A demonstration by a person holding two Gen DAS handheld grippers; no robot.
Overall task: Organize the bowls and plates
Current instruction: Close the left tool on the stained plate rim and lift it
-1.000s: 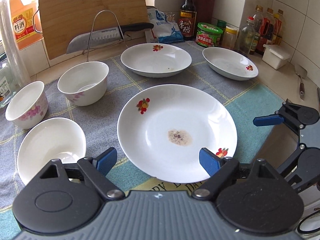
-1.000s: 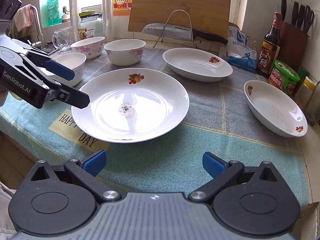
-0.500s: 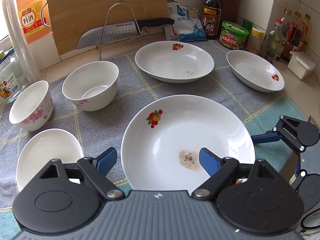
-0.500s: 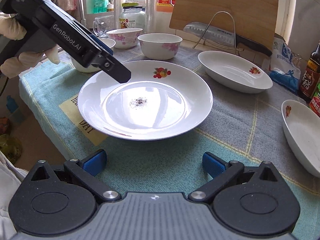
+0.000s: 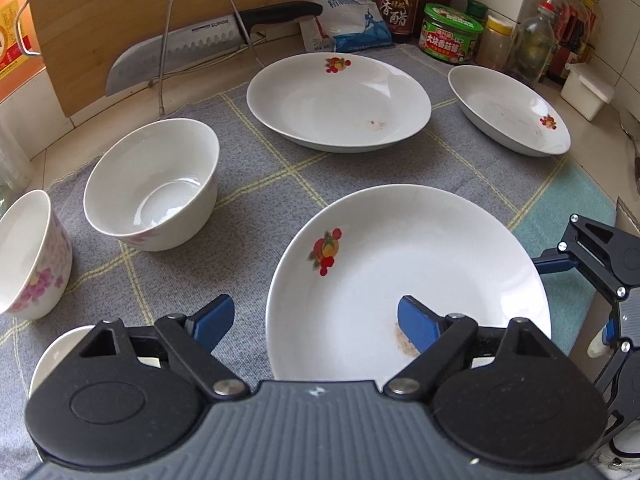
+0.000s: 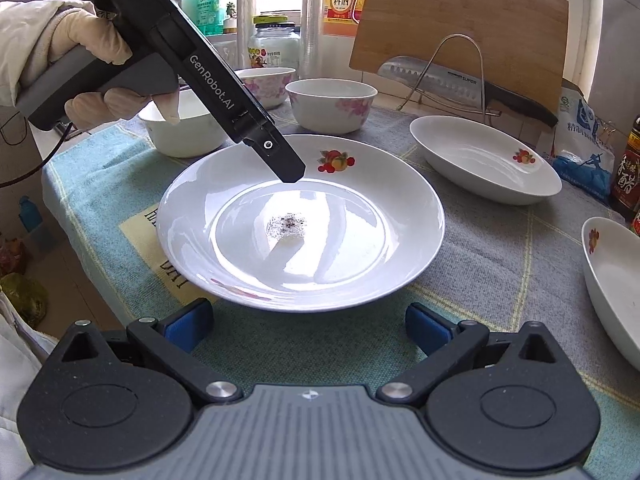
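Observation:
A large white plate [image 5: 404, 264] with a fruit print and a dirty spot lies on the cloth; it also shows in the right wrist view [image 6: 300, 224]. My left gripper [image 5: 316, 320] is open, its jaws straddling the plate's near left rim from above. My right gripper [image 6: 308, 326] is open and empty just short of the plate's near edge. Two deep plates [image 5: 340, 100] [image 5: 508, 108] lie further back. A white bowl [image 5: 152, 184], a flowered bowl [image 5: 32, 252] and a third bowl [image 5: 52, 356] stand at the left.
A knife [image 5: 208, 40] rests in a wire rack in front of a wooden cutting board [image 5: 140, 12]. Bottles and jars [image 5: 448, 32] line the back wall. The checked cloth [image 5: 260, 184] covers the counter; its front edge [image 6: 80, 208] is at the left in the right wrist view.
My left gripper has moved forward and down over the large plate. My right gripper has moved closer to the plate's near edge. Both stay open.

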